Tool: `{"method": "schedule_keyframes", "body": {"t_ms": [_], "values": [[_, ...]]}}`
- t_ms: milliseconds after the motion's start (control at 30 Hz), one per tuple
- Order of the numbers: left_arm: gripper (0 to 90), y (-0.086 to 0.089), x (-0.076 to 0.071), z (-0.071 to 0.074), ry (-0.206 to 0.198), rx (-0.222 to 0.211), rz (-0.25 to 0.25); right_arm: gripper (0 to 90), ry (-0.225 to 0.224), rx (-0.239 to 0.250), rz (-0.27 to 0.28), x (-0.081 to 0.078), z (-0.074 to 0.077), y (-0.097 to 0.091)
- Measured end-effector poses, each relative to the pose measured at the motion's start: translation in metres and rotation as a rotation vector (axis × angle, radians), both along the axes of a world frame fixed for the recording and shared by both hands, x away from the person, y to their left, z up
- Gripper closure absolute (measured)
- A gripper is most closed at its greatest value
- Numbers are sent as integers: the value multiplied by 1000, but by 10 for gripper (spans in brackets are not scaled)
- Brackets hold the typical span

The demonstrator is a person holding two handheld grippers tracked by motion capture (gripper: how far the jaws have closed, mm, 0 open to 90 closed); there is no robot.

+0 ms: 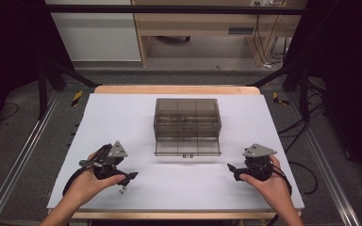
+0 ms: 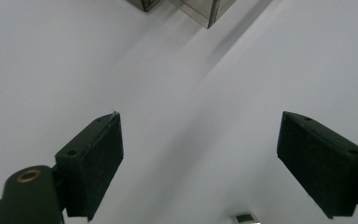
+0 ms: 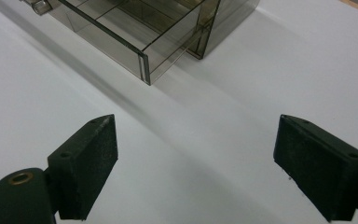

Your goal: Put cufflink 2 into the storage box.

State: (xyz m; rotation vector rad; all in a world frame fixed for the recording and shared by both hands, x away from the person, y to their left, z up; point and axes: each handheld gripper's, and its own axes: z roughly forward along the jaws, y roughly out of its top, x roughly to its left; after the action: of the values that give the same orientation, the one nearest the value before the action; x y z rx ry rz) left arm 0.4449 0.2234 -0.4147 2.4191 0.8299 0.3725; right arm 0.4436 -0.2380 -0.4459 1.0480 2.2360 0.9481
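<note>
- A smoky transparent drawer box (image 1: 187, 117) stands at the middle of the white table (image 1: 122, 117), nearer the far edge than the near one.
- Its lowest drawer (image 1: 187, 146) is pulled out toward the person; thin dividers split it into compartments, and a small handle (image 1: 185, 155) sits on its front.
- In the right gripper view, the drawer's front corner (image 3: 144, 65) lies ahead of the jaws, well apart from them.
- The left gripper (image 1: 133, 175) hovers near the table's near-left corner, jaws spread wide with nothing between them.
- A small metal part, perhaps a screw (image 1: 121, 190), lies on the table just beside the left gripper's tips.
- The right gripper (image 1: 232, 168) sits near the near-right corner, jaws likewise spread and empty, pointing toward the centre.
- Both pairs of black pads (image 2: 93, 161) show bare white table beneath.
</note>
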Motion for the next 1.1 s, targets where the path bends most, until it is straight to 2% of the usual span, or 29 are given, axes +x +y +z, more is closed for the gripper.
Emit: {"method": "schedule_keyframes", "body": {"t_ms": [167,233,400,633,800,900,1100], "values": [[204,4,-6,-4,38,14,5,145,-5,4,-19,-2,2,-6],[260,5,-8,-7,58,20,-1,147,-2,5,-25,-3,2,-8],[345,7,-14,-15,91,58,-5,152,-5,1,-23,-4,2,-8],[436,7,-28,-22,145,73,-1,158,-11,-3,-19,-4,2,-6],[472,5,-29,-26,160,81,13,162,-20,-4,-10,-2,1,-4],[492,4,-29,-28,155,103,19,162,-17,-7,-11,-1,-1,-3],[560,4,-29,-31,175,104,20,164,-22,2,-8,-2,1,-3]]}}
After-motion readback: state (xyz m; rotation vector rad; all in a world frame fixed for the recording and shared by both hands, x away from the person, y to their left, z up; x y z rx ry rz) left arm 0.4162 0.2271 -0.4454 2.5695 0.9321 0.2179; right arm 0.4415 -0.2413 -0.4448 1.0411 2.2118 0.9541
